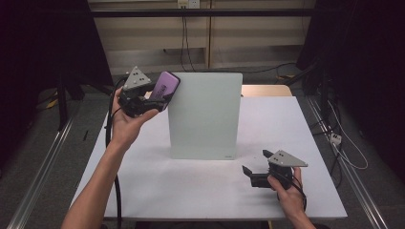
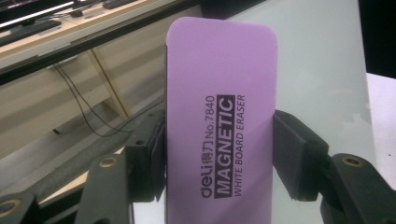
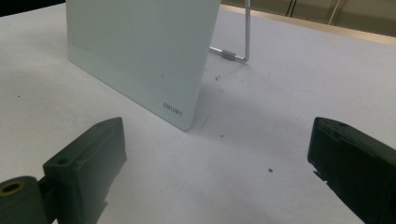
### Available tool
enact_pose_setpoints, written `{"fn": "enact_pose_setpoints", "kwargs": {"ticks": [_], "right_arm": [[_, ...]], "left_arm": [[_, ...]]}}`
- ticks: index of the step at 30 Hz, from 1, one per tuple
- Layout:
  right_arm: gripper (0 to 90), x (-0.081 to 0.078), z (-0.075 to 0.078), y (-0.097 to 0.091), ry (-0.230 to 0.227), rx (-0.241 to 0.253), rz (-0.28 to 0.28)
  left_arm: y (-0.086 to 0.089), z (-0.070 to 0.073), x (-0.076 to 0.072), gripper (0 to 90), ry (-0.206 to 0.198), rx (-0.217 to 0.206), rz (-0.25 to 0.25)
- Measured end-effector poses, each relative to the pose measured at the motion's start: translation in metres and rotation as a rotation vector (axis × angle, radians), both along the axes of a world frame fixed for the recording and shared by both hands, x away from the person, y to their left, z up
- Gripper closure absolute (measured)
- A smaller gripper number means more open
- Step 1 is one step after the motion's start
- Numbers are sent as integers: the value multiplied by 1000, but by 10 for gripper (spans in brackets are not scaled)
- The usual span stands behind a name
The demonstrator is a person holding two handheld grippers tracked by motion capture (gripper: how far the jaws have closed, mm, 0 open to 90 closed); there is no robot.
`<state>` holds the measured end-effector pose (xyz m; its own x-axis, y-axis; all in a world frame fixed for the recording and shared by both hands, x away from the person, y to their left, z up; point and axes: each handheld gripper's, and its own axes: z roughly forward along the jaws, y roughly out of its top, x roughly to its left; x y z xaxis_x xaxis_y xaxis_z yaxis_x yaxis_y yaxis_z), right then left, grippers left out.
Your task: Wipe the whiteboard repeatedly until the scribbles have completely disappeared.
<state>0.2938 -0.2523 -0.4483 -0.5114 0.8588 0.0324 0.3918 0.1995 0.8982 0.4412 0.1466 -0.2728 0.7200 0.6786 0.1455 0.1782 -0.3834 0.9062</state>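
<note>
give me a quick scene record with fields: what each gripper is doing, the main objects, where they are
left gripper: raised by the board's upper left corner, jaws shut on the eraser
held object: purple magnetic whiteboard eraser, clamped at its two long edges, printed face toward the camera
right gripper: low over the table, near right, jaws open with nothing between them
board: white glass whiteboard, standing at a tilt on a wire stand
surface: white table
eraser to board: contact cannot be told

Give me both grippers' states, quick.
Left gripper: shut on the purple whiteboard eraser.
Right gripper: open, holding nothing, low over the table.
</note>
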Motion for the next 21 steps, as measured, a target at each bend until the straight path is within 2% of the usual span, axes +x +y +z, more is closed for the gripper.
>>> {"fn": "enact_pose_setpoints", "kwargs": {"ticks": [4,8,13,16,21], "right_arm": [[42,0,0,0,-1,-1,0],[42,1,0,0,-1,3,-5],[42,3,0,2,1,0,-4],[42,5,0,4,3,0,-1],[42,6,-1,5,6,-3,1]], "left_arm": [[9,-6,-4,412,12,-8,8],[12,-14,-16,412,11,-10,-9],[16,-17,-25,412,12,18,-27],[19,-19,-27,412,26,5,-34],[22,-27,-27,411,57,9,-36]]}}
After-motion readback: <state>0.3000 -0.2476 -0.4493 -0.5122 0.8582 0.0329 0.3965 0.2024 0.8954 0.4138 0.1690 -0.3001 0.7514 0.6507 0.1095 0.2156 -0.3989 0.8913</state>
